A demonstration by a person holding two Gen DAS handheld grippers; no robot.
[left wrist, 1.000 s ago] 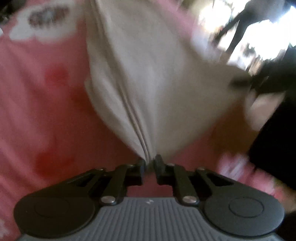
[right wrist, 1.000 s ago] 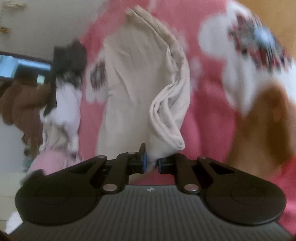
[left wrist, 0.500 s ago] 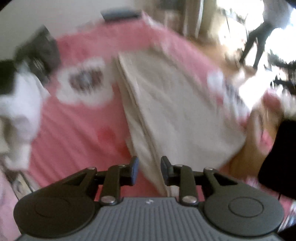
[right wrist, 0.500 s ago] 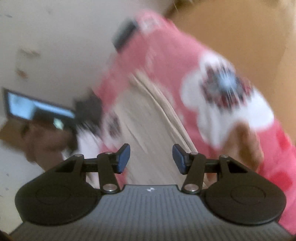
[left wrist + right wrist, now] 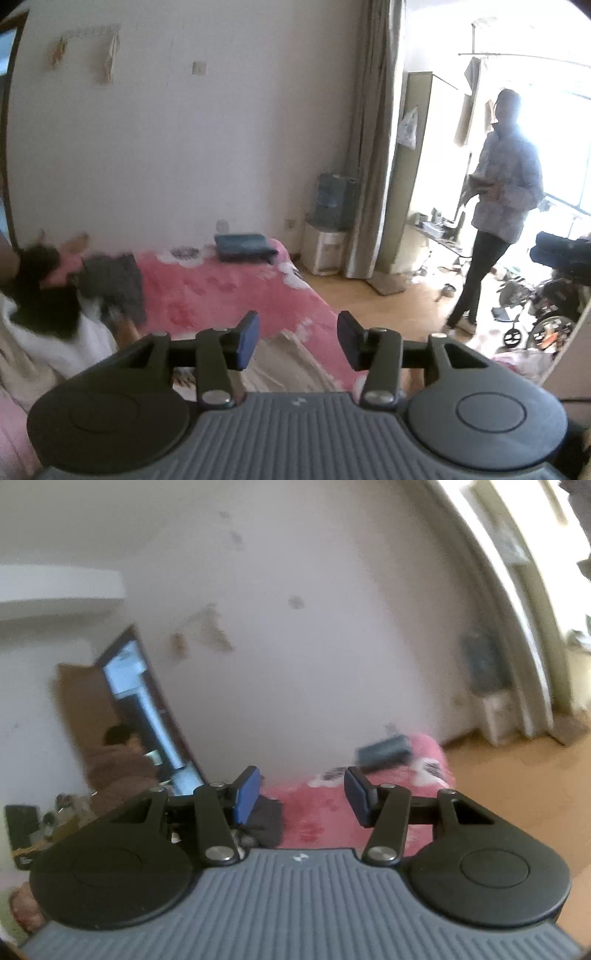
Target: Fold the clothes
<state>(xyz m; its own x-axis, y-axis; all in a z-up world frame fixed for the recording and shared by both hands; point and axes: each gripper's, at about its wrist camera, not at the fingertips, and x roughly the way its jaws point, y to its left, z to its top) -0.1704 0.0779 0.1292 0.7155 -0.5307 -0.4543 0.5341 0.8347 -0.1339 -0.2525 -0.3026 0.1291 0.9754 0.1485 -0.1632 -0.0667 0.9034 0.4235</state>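
Note:
The beige garment (image 5: 284, 365) lies on the pink blanket (image 5: 221, 291); only a strip of it shows low in the left wrist view, behind the fingers. My left gripper (image 5: 298, 334) hangs above the bed and faces the far wall. Its jaws are opening, with nothing between them. My right gripper (image 5: 302, 795) also stands open and empty above the pink blanket (image 5: 325, 812). The beige garment is hidden from the right wrist view.
A folded dark blue cloth (image 5: 242, 248) lies at the bed's far end. A grey garment (image 5: 114, 284) and a black-and-white clothes pile (image 5: 48, 321) lie left. A person (image 5: 498, 206) stands on the wooden floor right, near a water dispenser (image 5: 328, 236). Another person (image 5: 118, 764) sits by the doorway.
Both grippers let go of the beige garment and opened. Both rose and tipped up from the bed, so they now look across the room.

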